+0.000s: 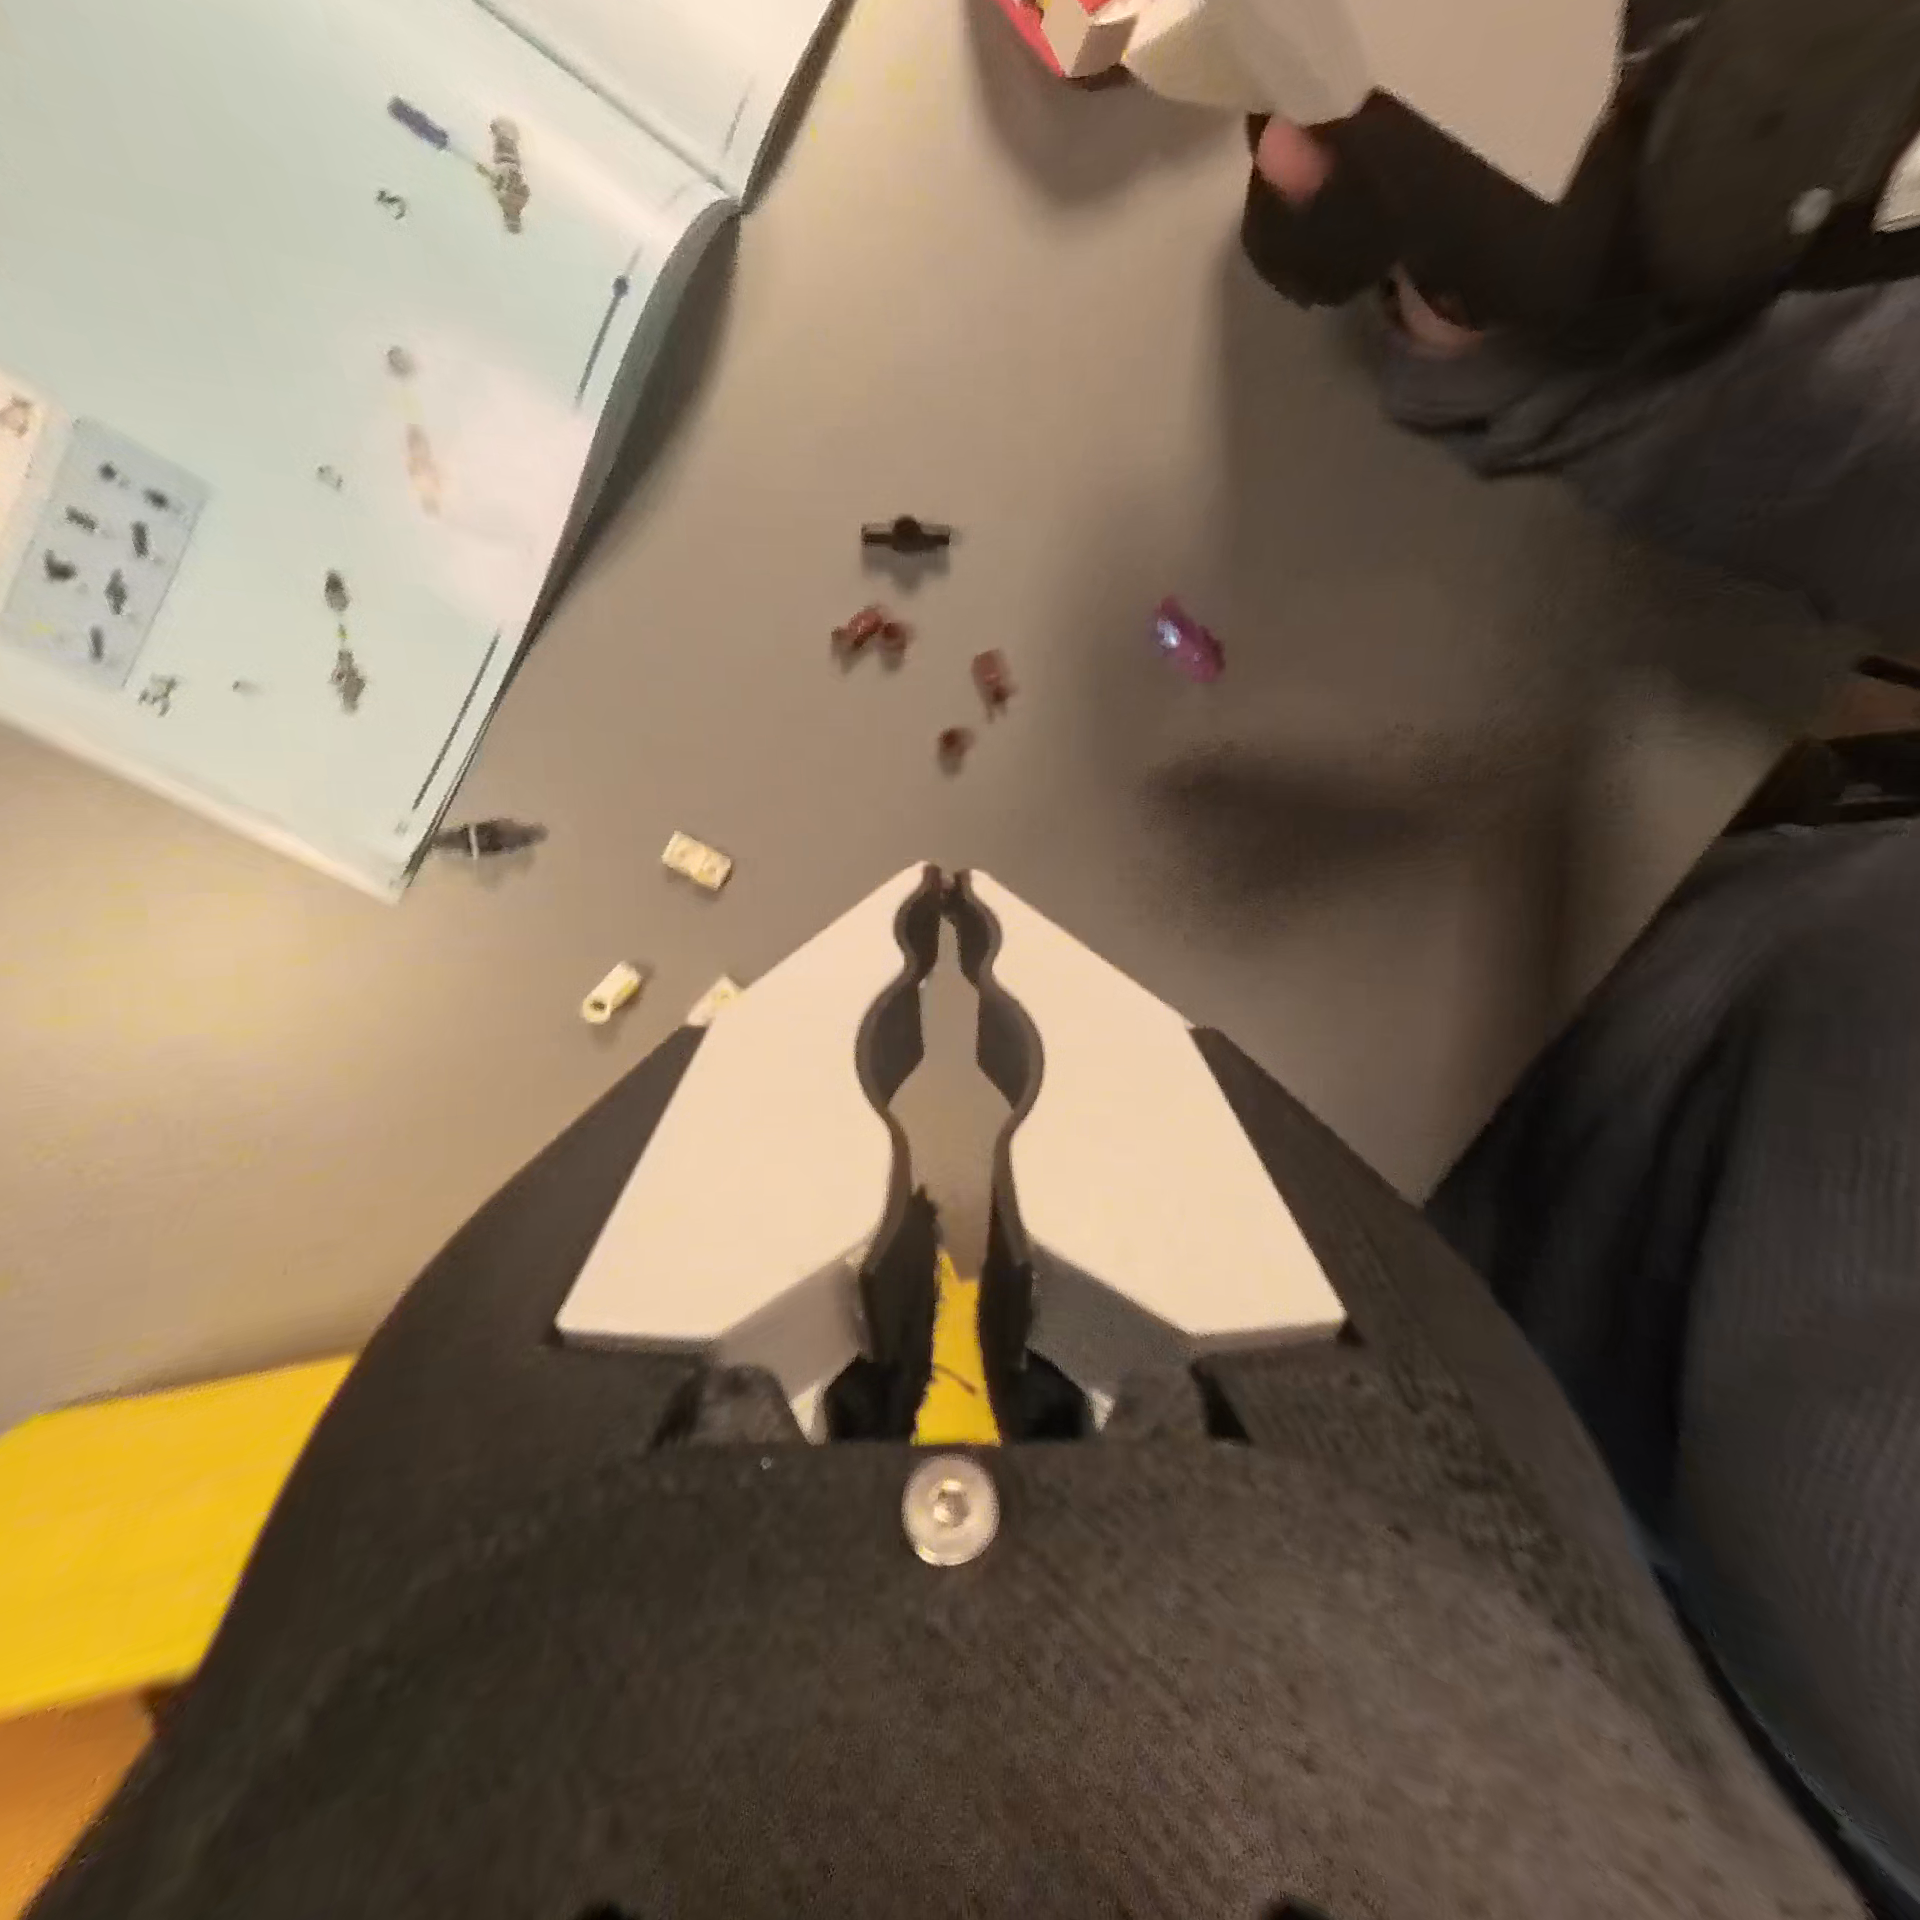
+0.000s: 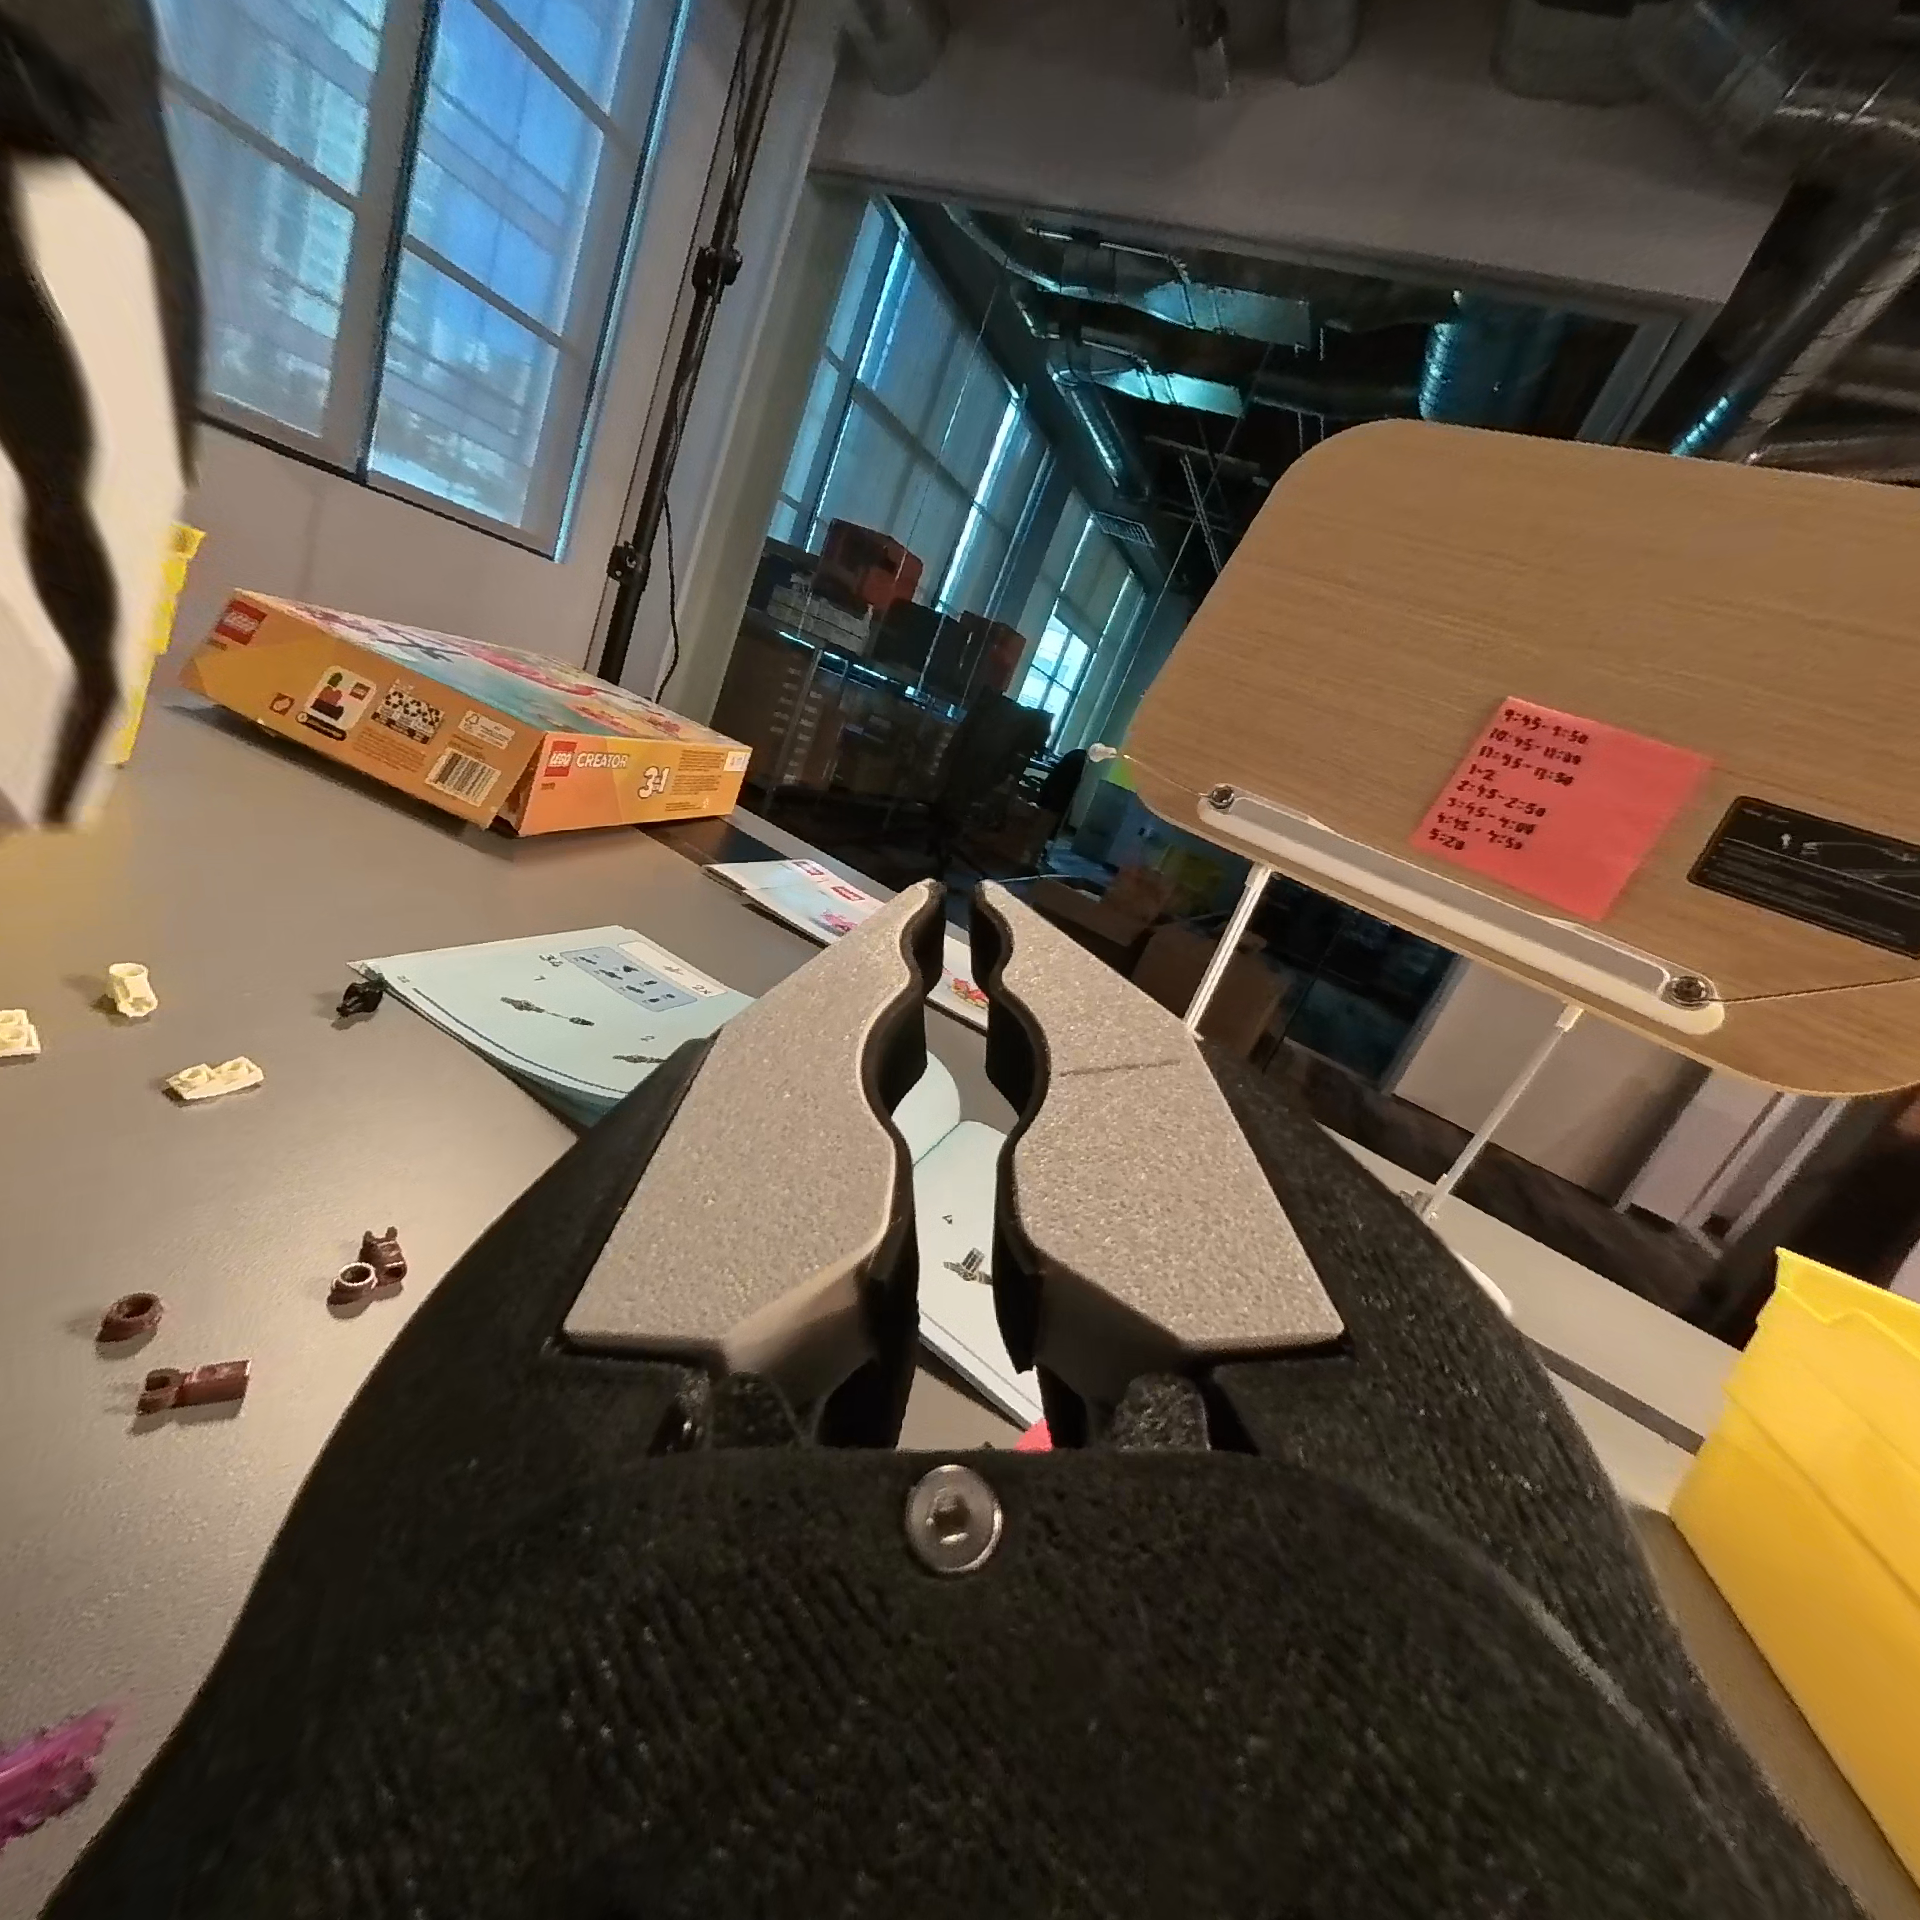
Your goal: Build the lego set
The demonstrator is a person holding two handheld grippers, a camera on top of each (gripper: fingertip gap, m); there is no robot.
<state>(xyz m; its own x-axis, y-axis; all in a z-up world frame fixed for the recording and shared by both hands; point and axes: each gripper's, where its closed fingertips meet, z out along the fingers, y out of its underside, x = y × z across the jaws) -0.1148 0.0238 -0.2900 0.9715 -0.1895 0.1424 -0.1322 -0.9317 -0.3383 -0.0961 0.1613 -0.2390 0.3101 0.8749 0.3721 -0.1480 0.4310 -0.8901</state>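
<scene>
Left gripper (image 1: 943, 883) pinches tiny dark brown piece (image 1: 945, 885) at its tips above grey table (image 1: 831, 312). Brown pieces (image 1: 871, 631) lie just beyond; booklet (image 1: 260, 416) edge left. Right gripper (image 2: 958, 896) nearly closed, nothing between tips, raised near table's far edge; yellow bin (image 2: 1808, 1475) right.

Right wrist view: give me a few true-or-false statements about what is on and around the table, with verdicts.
1. An orange box lies on the grey table. True.
2. The sticky note on the wooden board is blue. False: it is pink.
3. Cream pieces lie left of the open booklet. True.
4. The brown pieces lie on the booklet. False: they lie on the bare table.
</scene>
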